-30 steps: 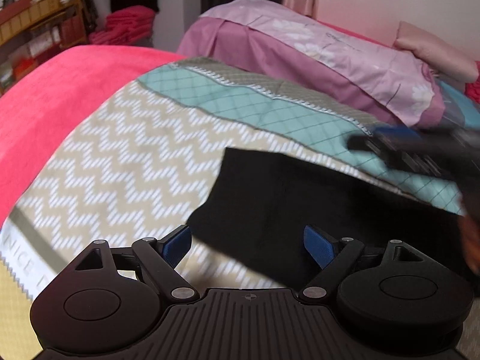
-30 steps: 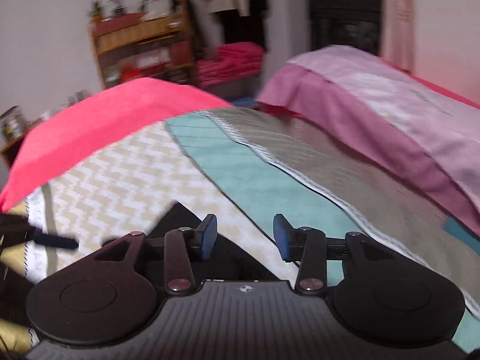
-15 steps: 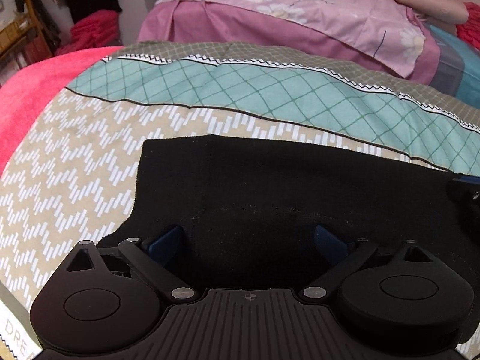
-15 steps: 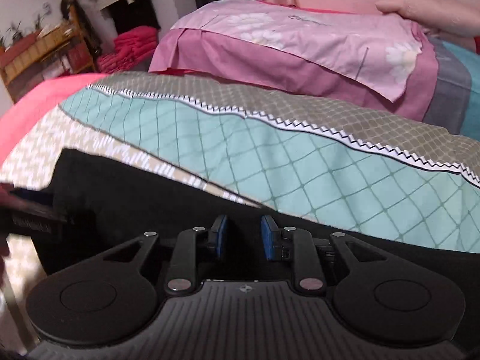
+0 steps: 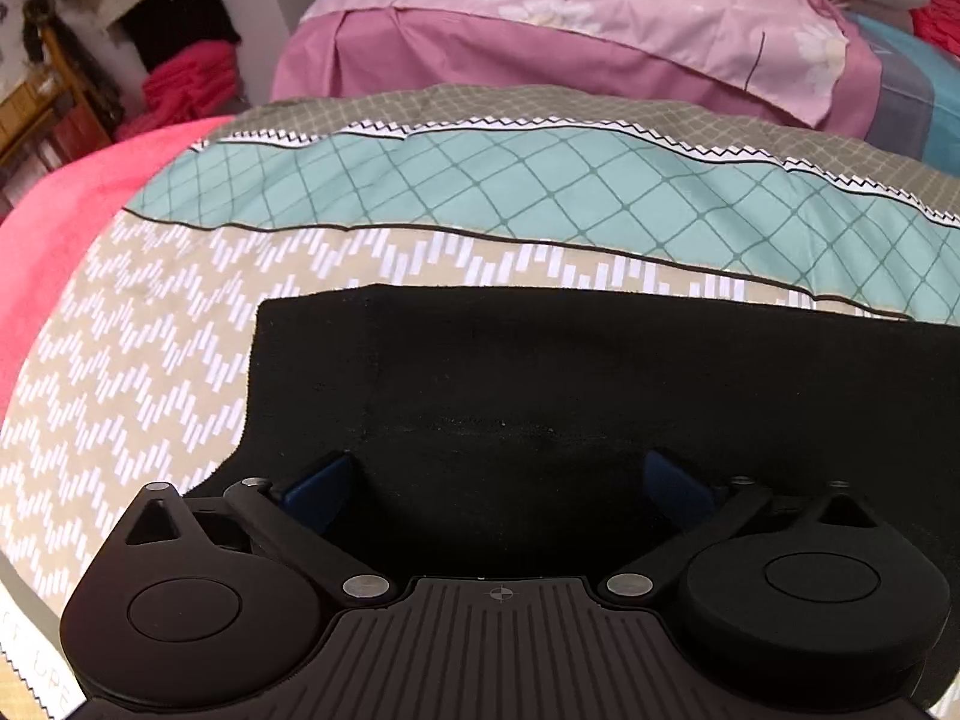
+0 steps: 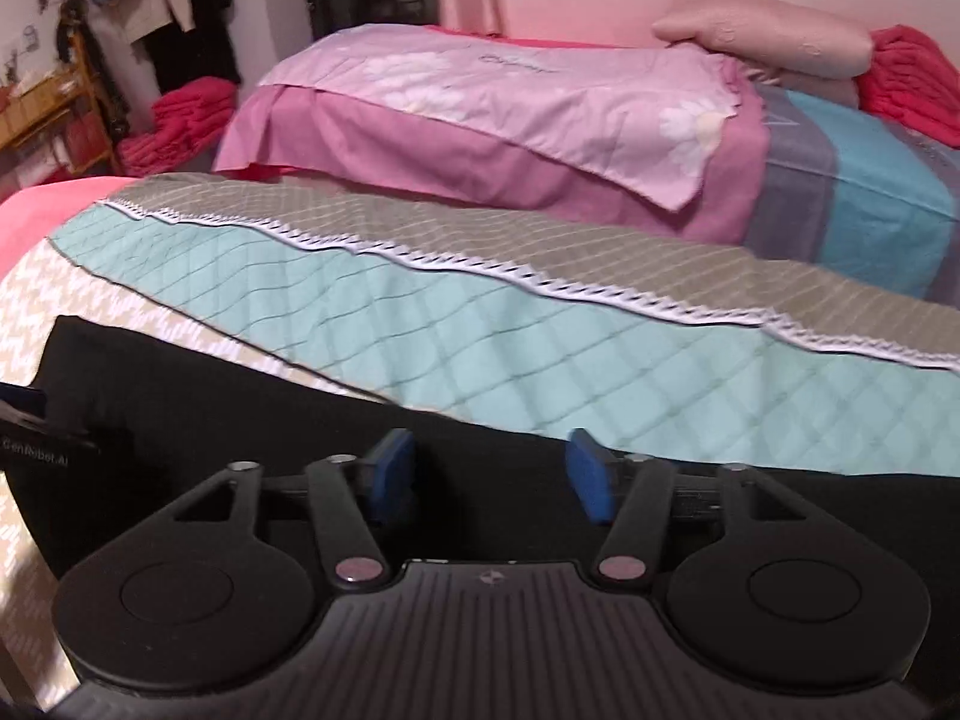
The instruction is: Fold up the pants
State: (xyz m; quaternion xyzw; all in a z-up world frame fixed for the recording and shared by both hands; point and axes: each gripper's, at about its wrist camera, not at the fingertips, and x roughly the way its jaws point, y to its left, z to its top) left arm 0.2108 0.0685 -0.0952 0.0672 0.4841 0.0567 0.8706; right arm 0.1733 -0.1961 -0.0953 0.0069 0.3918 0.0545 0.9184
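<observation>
The black pants point(image 5: 540, 372) lie flat on the patterned bedspread point(image 5: 480, 180), folded into a wide dark band. My left gripper point(image 5: 498, 480) is open, its blue pads wide apart just over the near edge of the pants. In the right wrist view the pants point(image 6: 210, 396) run across the lower frame. My right gripper point(image 6: 492, 474) is open over the cloth and holds nothing. The left gripper's tip point(image 6: 24, 414) shows at the far left edge of that view.
A pink and purple folded quilt point(image 6: 510, 96) lies across the back of the bed, with a pink pillow point(image 6: 768, 36) on it. A red blanket point(image 5: 72, 204) covers the left side. Shelves and hanging clothes point(image 6: 150, 12) stand at the back left.
Both grippers came down over the black pants. The right gripper's pads, close together half a second ago, have spread apart. The left gripper stayed open.
</observation>
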